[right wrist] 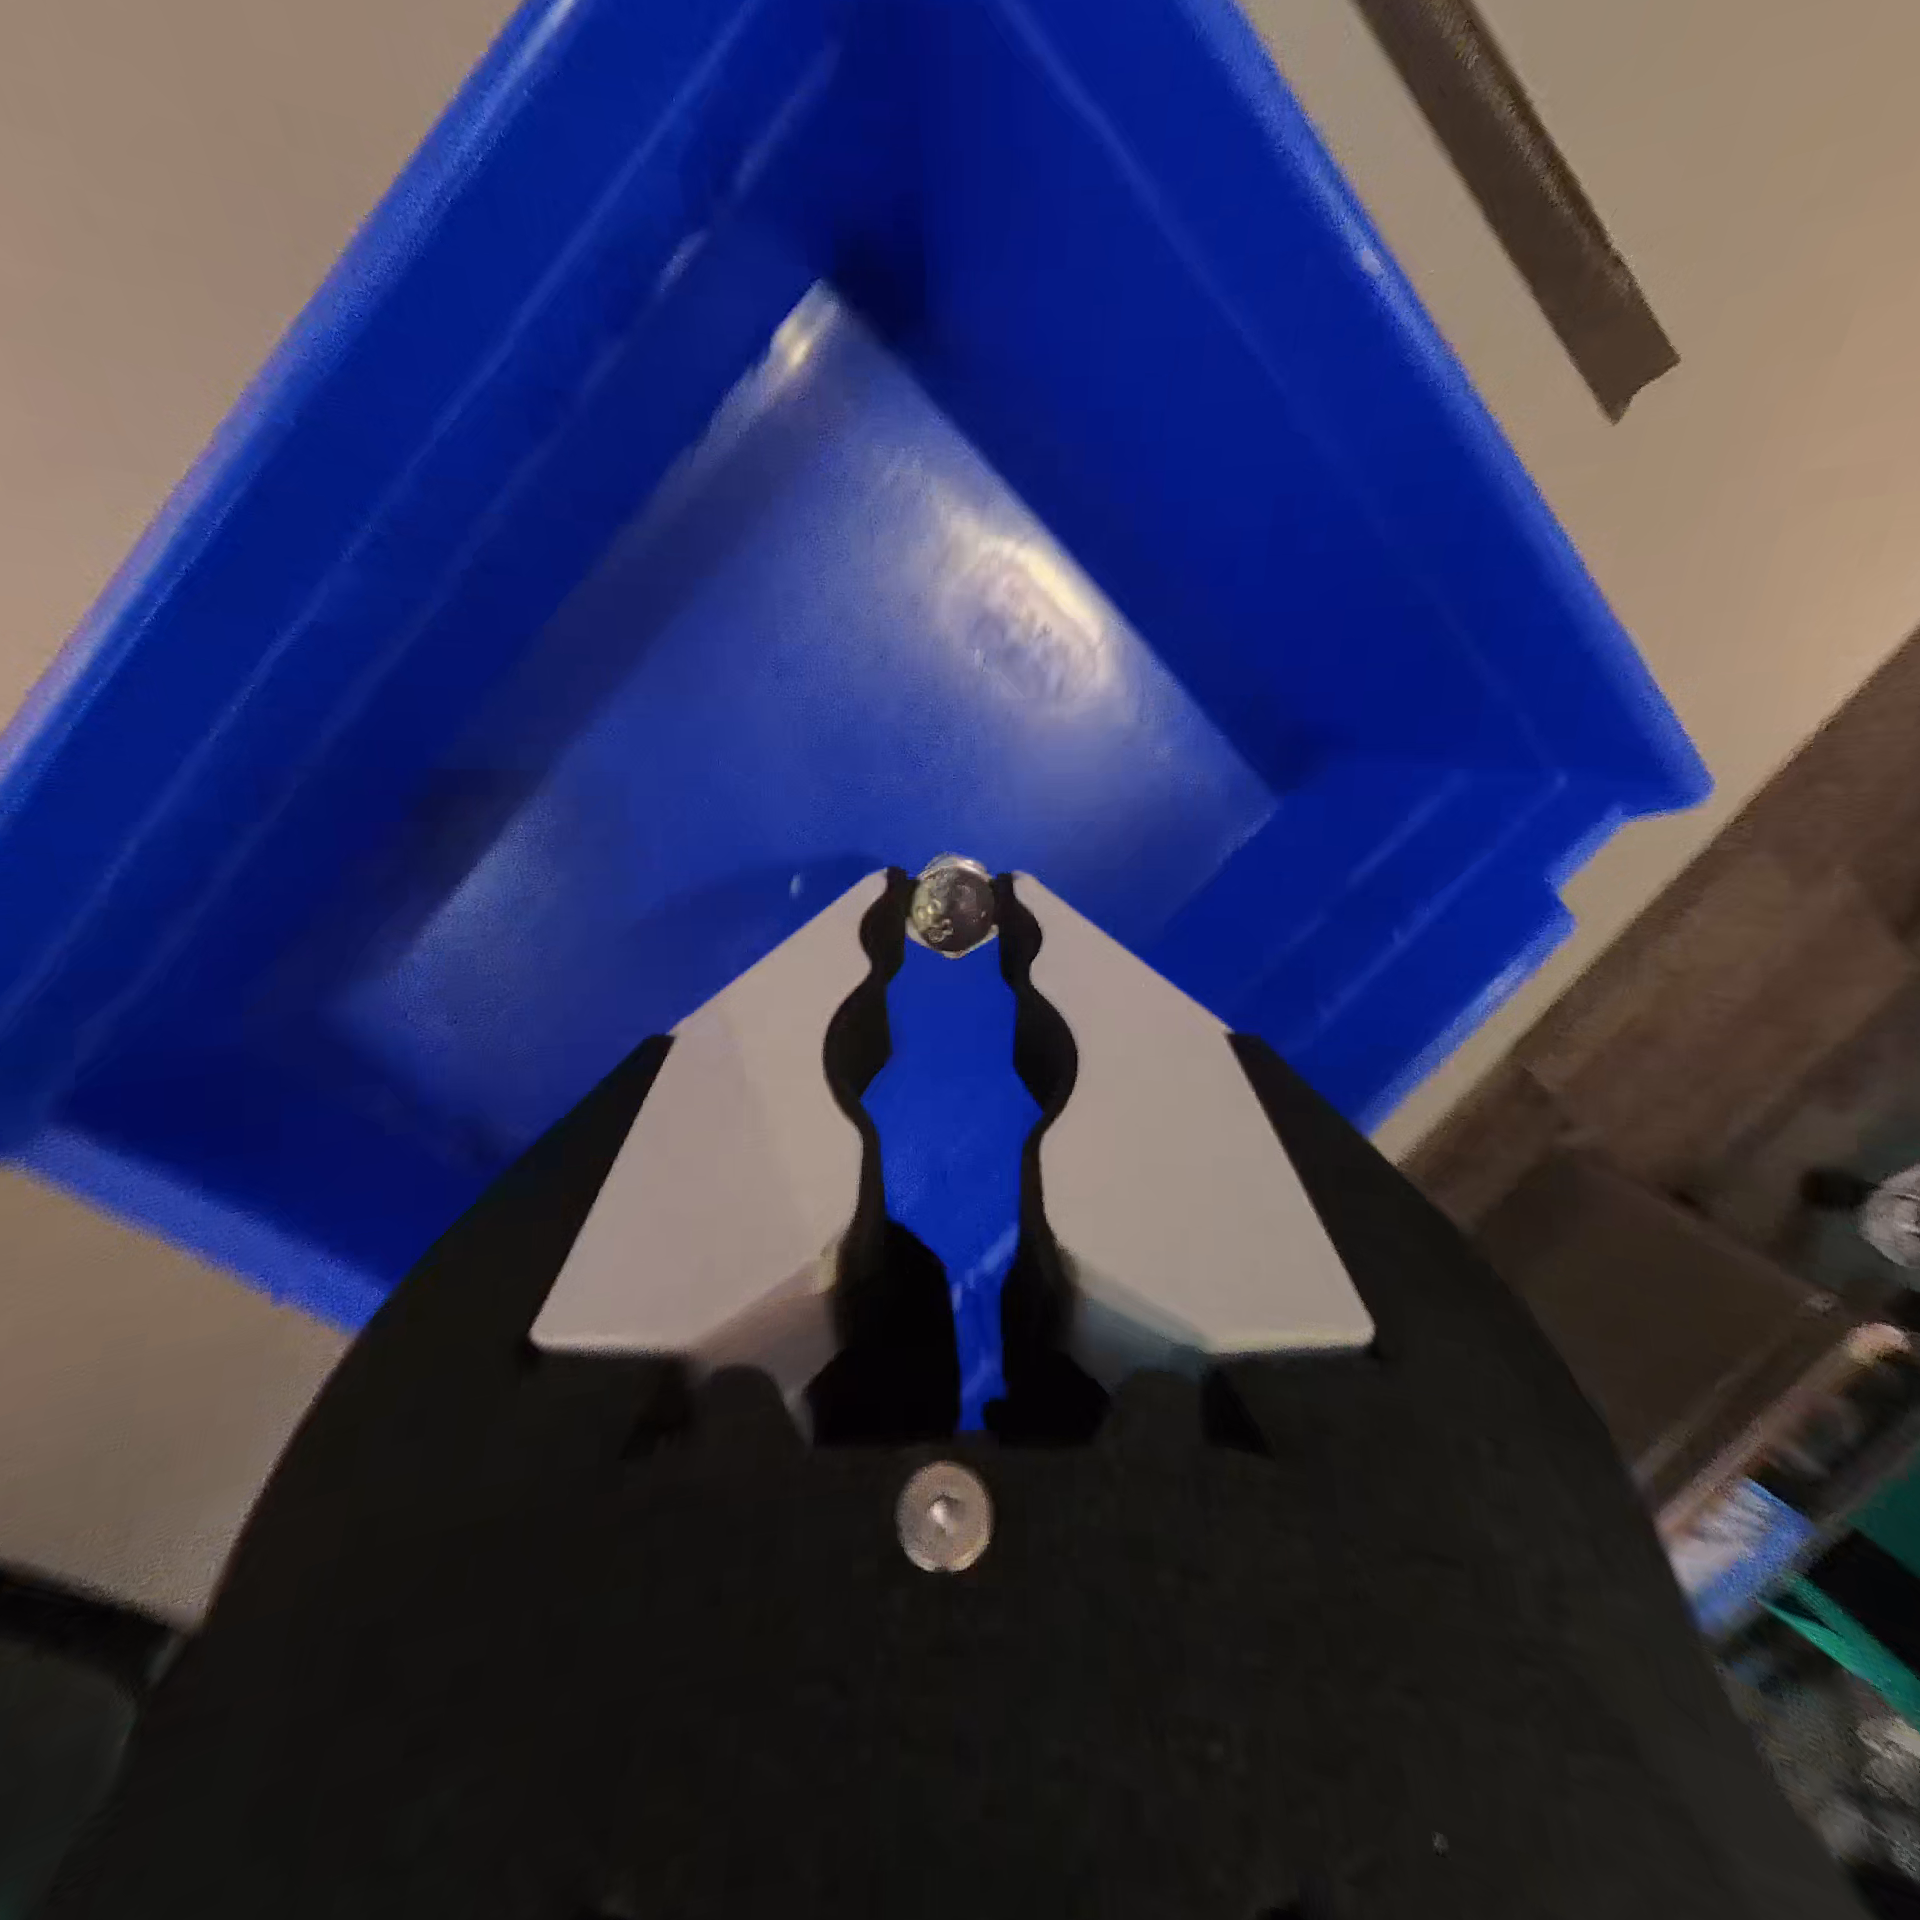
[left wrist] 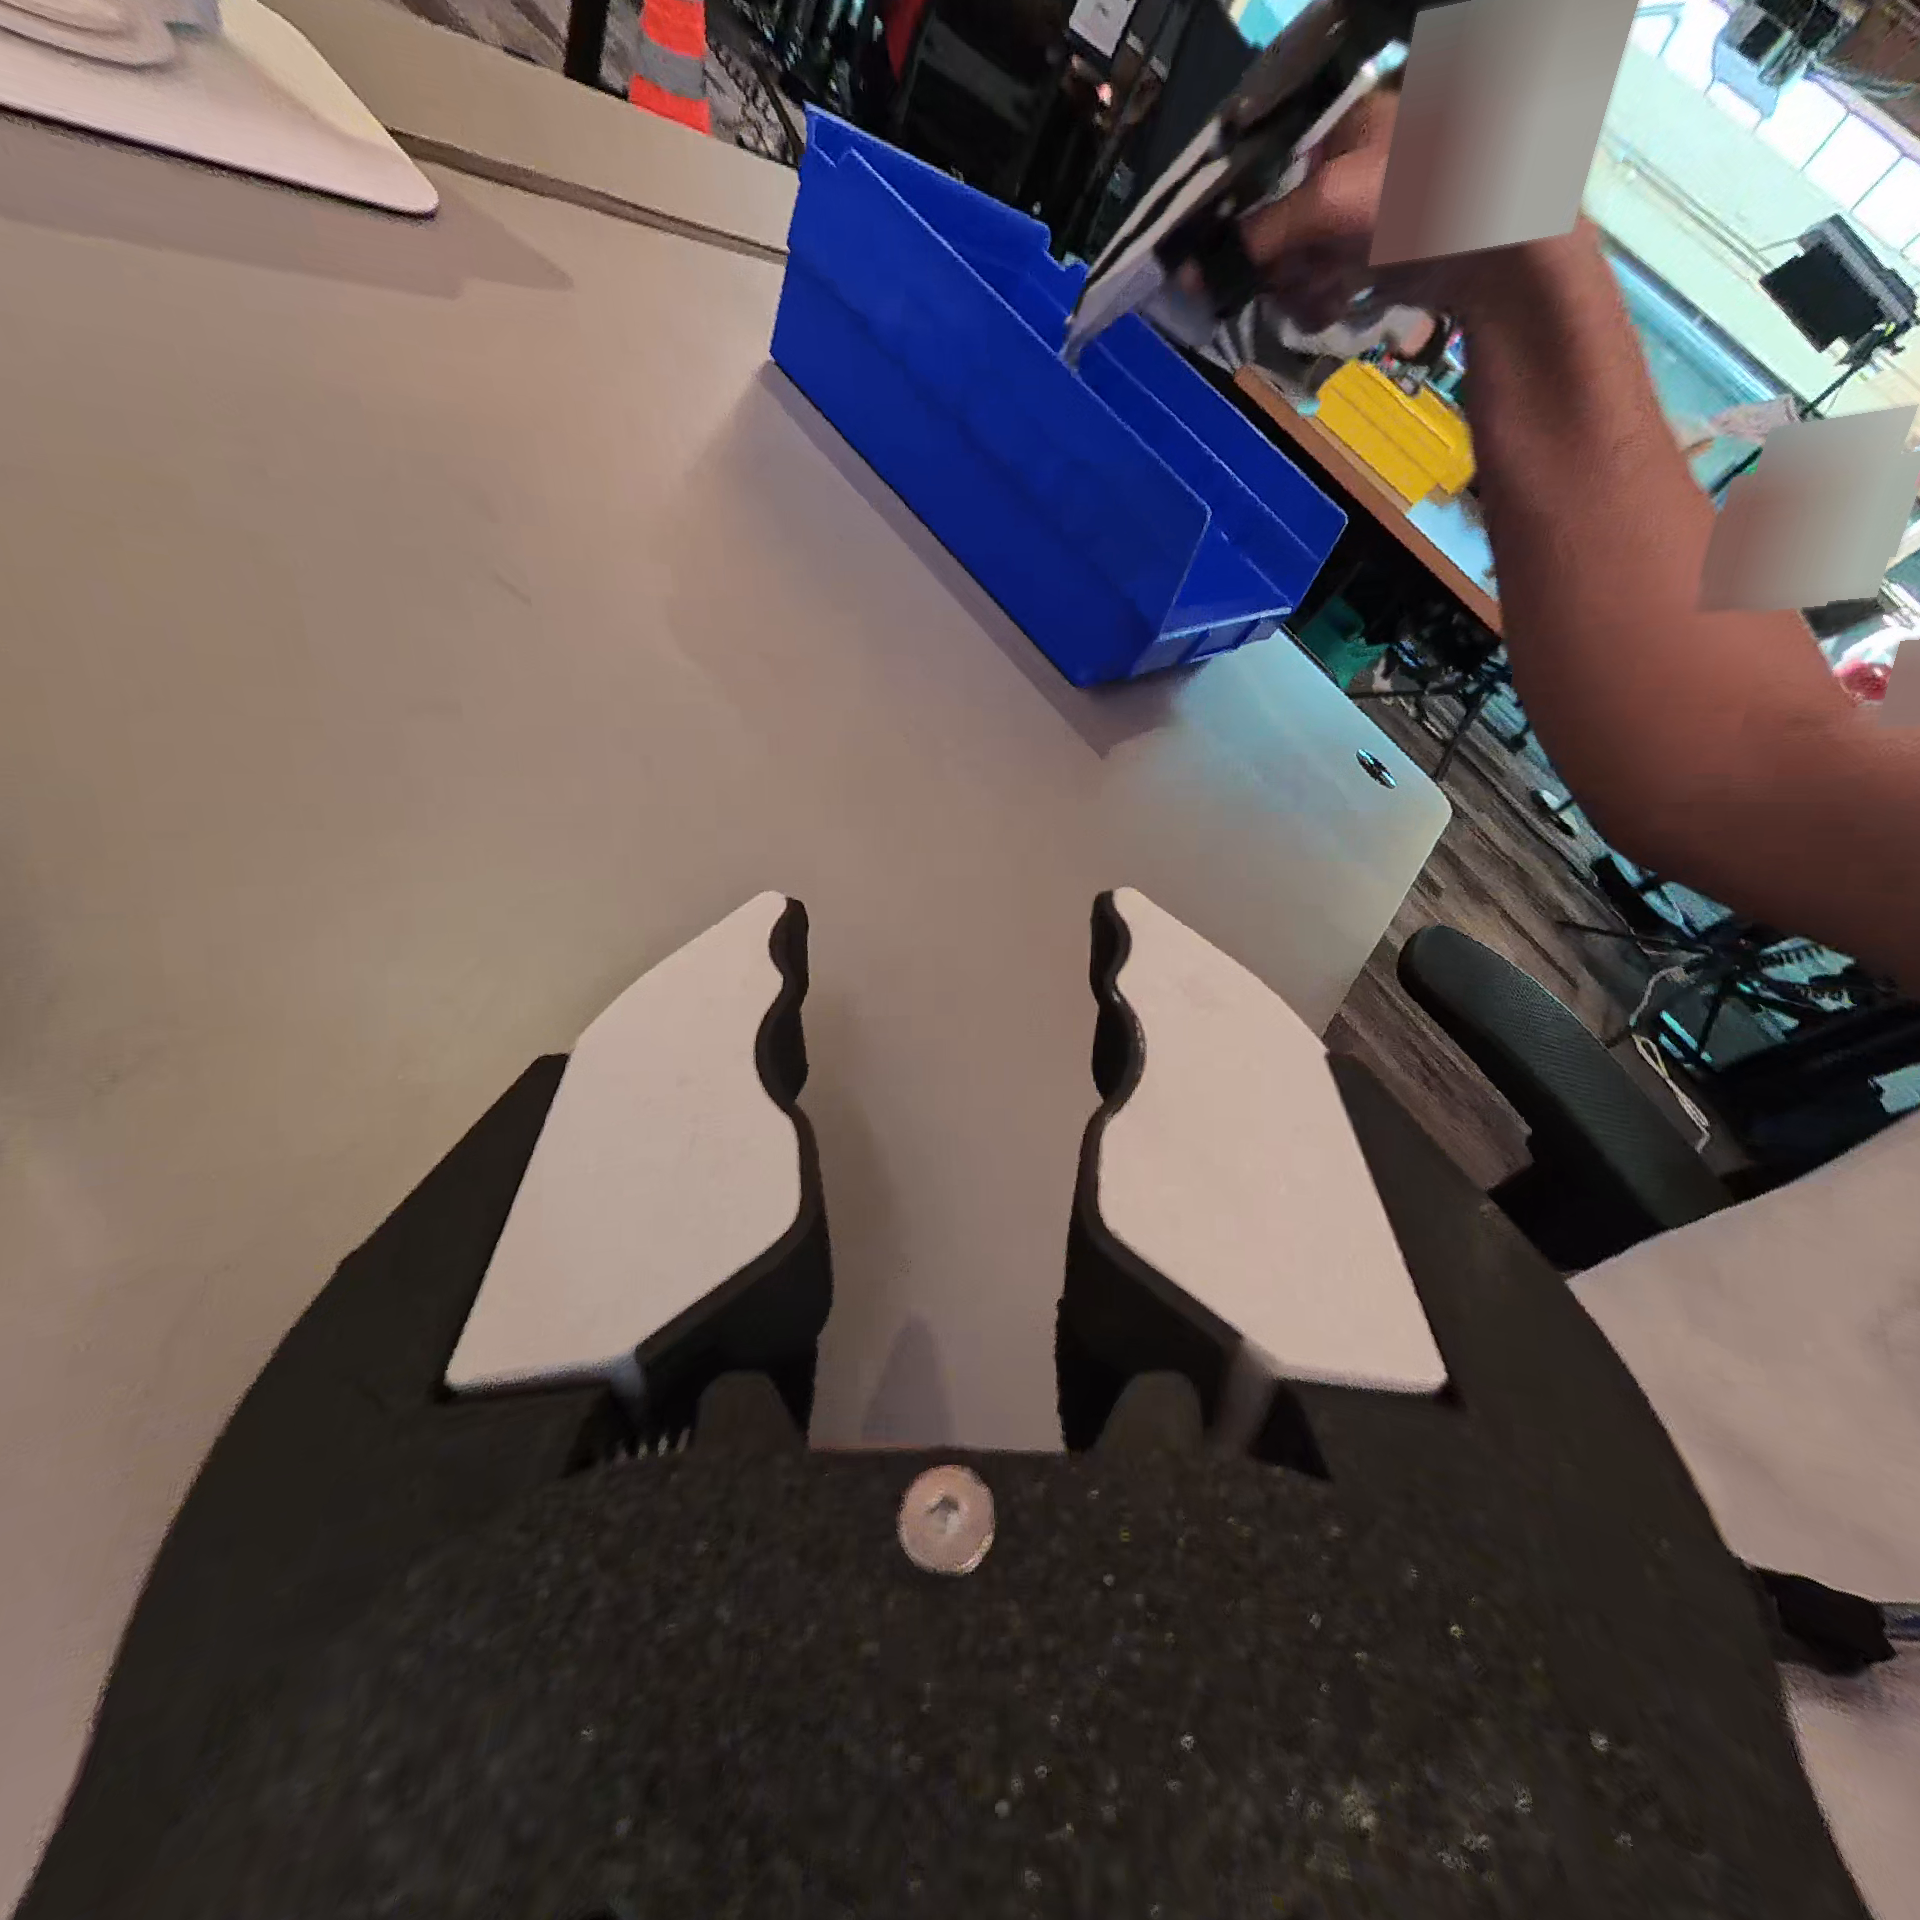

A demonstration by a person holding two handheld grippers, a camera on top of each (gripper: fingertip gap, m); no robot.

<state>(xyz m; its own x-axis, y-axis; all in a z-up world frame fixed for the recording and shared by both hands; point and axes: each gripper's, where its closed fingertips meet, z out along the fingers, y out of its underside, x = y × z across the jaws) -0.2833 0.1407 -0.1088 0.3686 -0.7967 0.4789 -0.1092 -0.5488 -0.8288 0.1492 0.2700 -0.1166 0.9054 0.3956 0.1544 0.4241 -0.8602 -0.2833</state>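
Pale grey worktop point(left wrist: 416, 623) fills most of the left wrist view, with a cluttered workshop floor, an office chair point(left wrist: 1558, 1091) and a yellow bin point(left wrist: 1392, 426) beyond its far edge. At roughly 11 o'clock in that view a white sheet or mat point(left wrist: 260, 135) lies flat. The left gripper point(left wrist: 948, 914) hangs over bare worktop with its jaws standing wide apart and nothing between them; its nearest neighbour is a blue plastic bin point(left wrist: 987, 447) up at 12 to 1 o'clock, well apart from the fingertips. Farther right, at about 1 o'clock, a person's arm point(left wrist: 1621, 582) carries the right gripper point(right wrist: 951, 902), tilted downward with its tip over the bin's open top. Seen along that gripper's own fingers, the jaws pinch a small silvery metal piece point(right wrist: 949, 906), rounded and shiny like a bolt head or nut seen end-on, with both dark pads pressed against its sides. It is held at the very tips, above the bin's interior, whose floor point(right wrist: 831, 675) looks bare and glossy. A dark flat strip point(right wrist: 1527, 208) lies on the worktop at 1 o'clock, outside the bin.
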